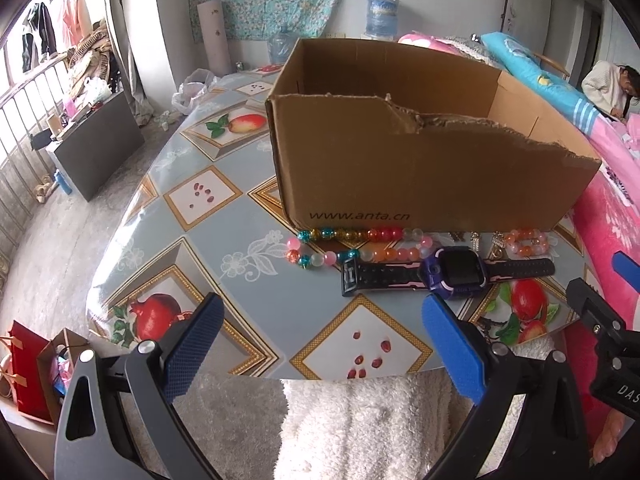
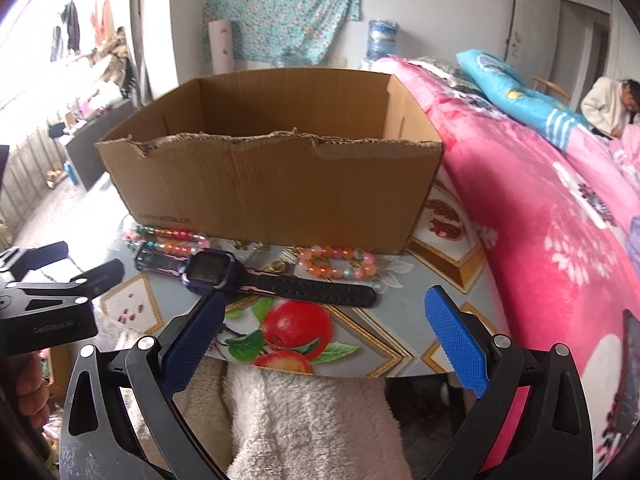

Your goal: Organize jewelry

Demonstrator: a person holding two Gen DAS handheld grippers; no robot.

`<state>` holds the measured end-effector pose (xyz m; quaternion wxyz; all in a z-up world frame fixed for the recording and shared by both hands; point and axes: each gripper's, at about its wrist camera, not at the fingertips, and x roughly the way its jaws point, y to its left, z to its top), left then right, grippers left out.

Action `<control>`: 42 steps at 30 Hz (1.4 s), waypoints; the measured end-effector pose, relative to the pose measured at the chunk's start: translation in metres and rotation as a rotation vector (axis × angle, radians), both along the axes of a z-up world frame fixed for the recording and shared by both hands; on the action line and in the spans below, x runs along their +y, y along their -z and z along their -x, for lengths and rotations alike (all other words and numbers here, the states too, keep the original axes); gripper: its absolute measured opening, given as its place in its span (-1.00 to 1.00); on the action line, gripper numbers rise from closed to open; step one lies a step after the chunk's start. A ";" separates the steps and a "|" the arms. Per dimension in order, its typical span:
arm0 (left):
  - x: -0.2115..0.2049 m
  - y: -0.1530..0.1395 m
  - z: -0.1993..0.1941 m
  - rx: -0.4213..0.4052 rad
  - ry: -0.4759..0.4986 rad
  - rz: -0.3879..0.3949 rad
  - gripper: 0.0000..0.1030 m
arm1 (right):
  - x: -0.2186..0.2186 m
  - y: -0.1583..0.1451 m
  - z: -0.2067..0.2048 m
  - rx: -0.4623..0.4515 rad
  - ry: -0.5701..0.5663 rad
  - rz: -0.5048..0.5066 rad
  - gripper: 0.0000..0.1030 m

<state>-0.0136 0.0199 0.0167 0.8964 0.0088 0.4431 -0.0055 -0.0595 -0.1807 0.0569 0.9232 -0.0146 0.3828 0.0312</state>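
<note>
Since nothing is grasped yet, both my left tool (image 1: 322, 344) and right tool (image 2: 326, 338) hang released; watch (image 2: 208, 270) and bead strands (image 1: 352, 246) lie on the surface (image 1: 208, 240) before the cardboard box (image 1: 420, 152), within reach.

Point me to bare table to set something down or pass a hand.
Free: table left of the cardboard box, and the near edge strip between the watch and the open left gripper and right gripper. Crowded: the strip under the box front, with long bead string, small bracelet and watch.
</note>
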 end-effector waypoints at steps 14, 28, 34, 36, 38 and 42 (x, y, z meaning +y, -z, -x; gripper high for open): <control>0.014 -0.001 -0.007 -0.030 0.063 0.169 0.89 | 0.001 0.003 -0.001 -0.022 -0.088 -0.066 0.85; 0.032 0.006 -0.008 -0.079 0.071 0.302 0.89 | -0.008 -0.009 0.003 -0.104 -0.170 -0.127 0.84; 0.035 0.008 -0.003 -0.094 0.067 0.271 0.89 | 0.014 -0.009 0.001 -0.090 -0.362 -0.072 0.67; 0.034 0.010 0.000 -0.109 0.093 0.243 0.89 | 0.024 -0.006 -0.005 -0.068 -0.425 -0.070 0.60; 0.032 0.011 0.000 -0.117 0.106 0.216 0.89 | 0.035 -0.001 -0.014 -0.038 -0.474 -0.055 0.51; 0.034 0.016 0.000 -0.114 0.128 0.198 0.89 | 0.054 0.013 -0.034 0.009 -0.551 -0.009 0.33</control>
